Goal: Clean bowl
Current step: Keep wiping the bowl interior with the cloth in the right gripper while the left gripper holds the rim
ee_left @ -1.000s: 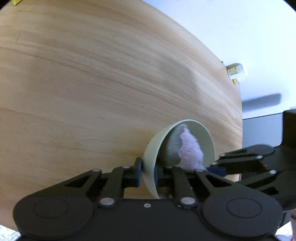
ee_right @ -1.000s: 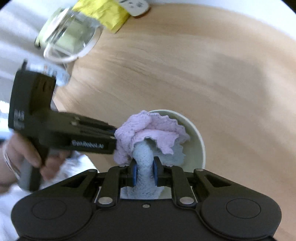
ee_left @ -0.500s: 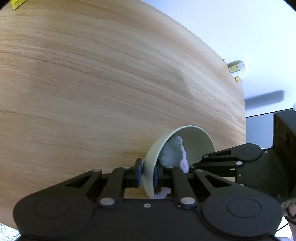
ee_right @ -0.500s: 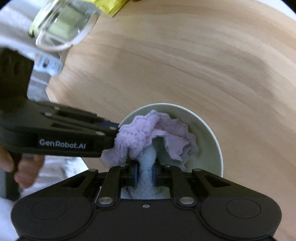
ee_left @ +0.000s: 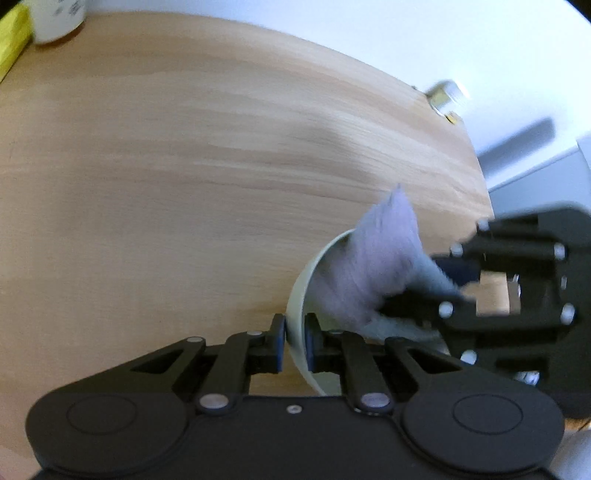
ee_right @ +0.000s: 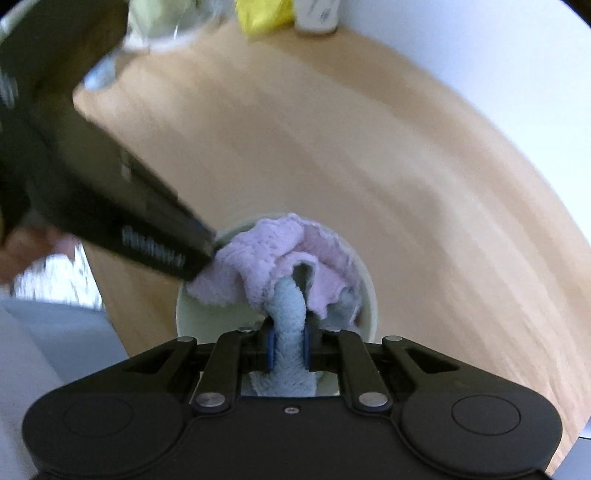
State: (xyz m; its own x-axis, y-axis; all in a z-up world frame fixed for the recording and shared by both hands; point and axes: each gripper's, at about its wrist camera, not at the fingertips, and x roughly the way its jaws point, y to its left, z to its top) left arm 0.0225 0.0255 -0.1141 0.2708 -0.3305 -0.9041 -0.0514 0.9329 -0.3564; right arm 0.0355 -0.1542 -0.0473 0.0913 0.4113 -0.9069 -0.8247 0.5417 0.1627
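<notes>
A pale green bowl [ee_left: 301, 291] is tilted on its side above the wooden table, and my left gripper [ee_left: 294, 338] is shut on its rim. A pink and light blue cloth [ee_left: 380, 273] fills the bowl and pokes out past the rim. My right gripper [ee_right: 287, 345] is shut on the blue part of the cloth [ee_right: 291, 314], pressing it into the bowl [ee_right: 364, 286]. In the left wrist view the right gripper [ee_left: 458, 278] enters from the right. In the right wrist view the left gripper [ee_right: 210, 254] comes in from the left, held by a hand [ee_right: 26, 247].
The round wooden table [ee_left: 184, 166] spreads behind the bowl. At its far edge stand a white container [ee_right: 317, 14], a yellow packet [ee_right: 262, 13] and a glass jar [ee_right: 159, 22]. A small white and yellow object [ee_left: 445, 98] lies beyond the right edge.
The cloth has swept round inside the bowl and now sticks out higher past the rim. Both views have swung, so the far table edge shows. Both grips are unchanged.
</notes>
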